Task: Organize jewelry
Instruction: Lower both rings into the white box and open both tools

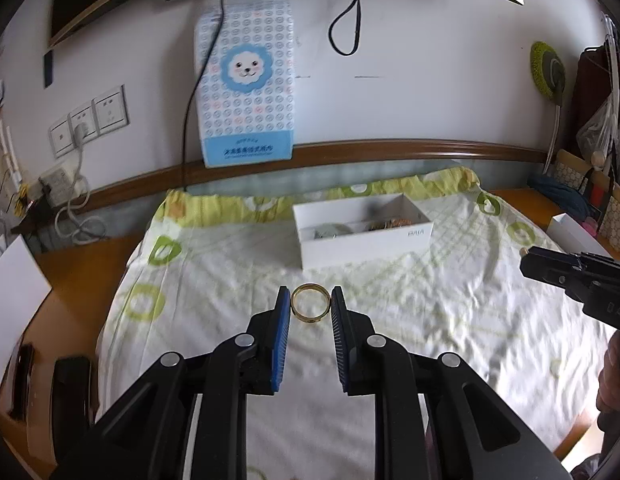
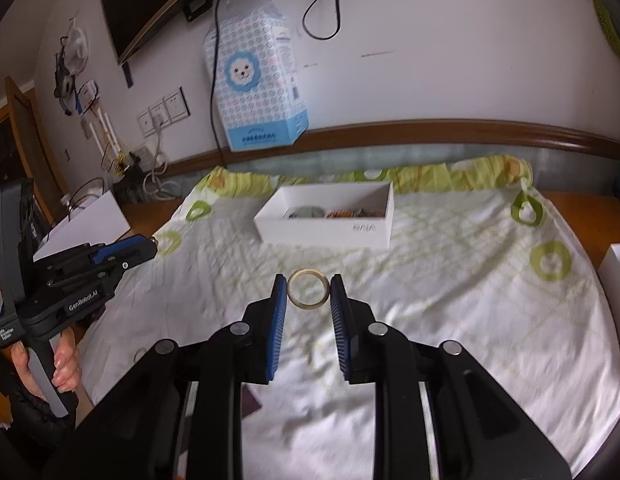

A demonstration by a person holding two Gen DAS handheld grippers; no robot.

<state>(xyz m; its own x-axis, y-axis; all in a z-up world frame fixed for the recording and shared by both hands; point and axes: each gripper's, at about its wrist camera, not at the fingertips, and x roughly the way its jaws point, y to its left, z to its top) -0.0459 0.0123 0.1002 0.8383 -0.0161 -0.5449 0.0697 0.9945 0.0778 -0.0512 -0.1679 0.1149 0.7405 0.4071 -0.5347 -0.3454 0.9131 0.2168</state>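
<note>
A lived-in room in a home. A wooden table stands vs. a white wall, covered w/ a green-patterned cloth. Wall sockets w/ tangled cables, a cartoon-lion tissue pack, a plastic bag hanging at right, and a dark screen mounted above.

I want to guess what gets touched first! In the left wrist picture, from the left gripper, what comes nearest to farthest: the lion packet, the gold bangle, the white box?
1. gold bangle, between the left gripper fingers.
2. white box, ahead on the cloth.
3. lion packet, against the back wall.
</note>
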